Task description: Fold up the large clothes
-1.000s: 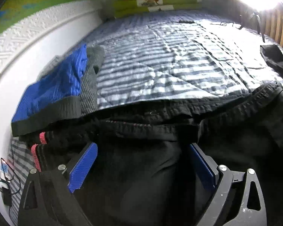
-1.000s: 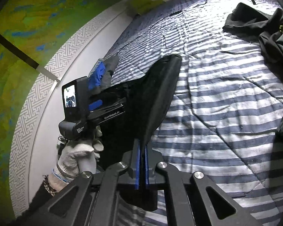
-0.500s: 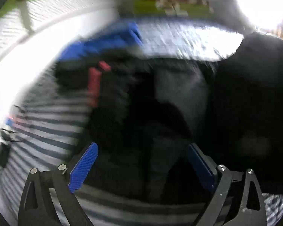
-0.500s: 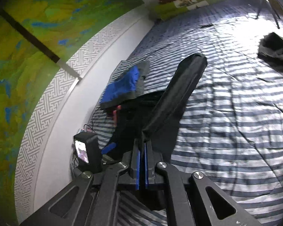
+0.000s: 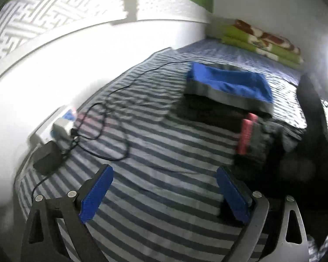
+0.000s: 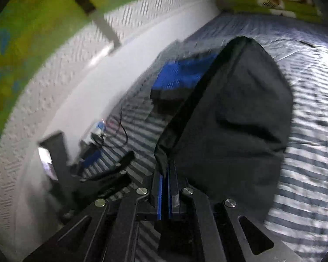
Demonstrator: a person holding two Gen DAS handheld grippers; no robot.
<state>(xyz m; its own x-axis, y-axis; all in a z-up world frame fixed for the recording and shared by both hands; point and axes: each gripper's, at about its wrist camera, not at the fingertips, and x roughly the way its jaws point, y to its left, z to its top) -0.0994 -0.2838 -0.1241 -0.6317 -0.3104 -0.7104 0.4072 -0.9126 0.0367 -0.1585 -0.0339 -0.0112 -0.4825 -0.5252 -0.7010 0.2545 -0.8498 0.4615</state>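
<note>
A large black garment (image 6: pixel 234 113) hangs lifted over the striped bed, its edge pinched in my right gripper (image 6: pixel 165 174), which is shut on it. In the left wrist view the same black garment (image 5: pixel 312 144) shows as a dark mass at the right edge. My left gripper (image 5: pixel 164 185) is open with nothing between its blue pads, hovering low over bare striped bedding left of the garment. A stack of folded clothes with a blue piece on top (image 5: pixel 227 85) lies beyond it; that blue piece (image 6: pixel 179 74) is partly hidden behind the black garment in the right wrist view.
A striped quilt (image 5: pixel 164 144) covers the bed. A black cable (image 5: pixel 111 118), a dark adapter (image 5: pixel 48 157) and a white power strip (image 5: pixel 61 128) lie by the white wall on the left. Green blankets (image 5: pixel 262 41) sit at the far end. The left gripper's body (image 6: pixel 54 159) appears lower left.
My left gripper has let go of the black garment and swung left, now over bare bedding near the cable. The right gripper has raised the garment, which now hangs wider.
</note>
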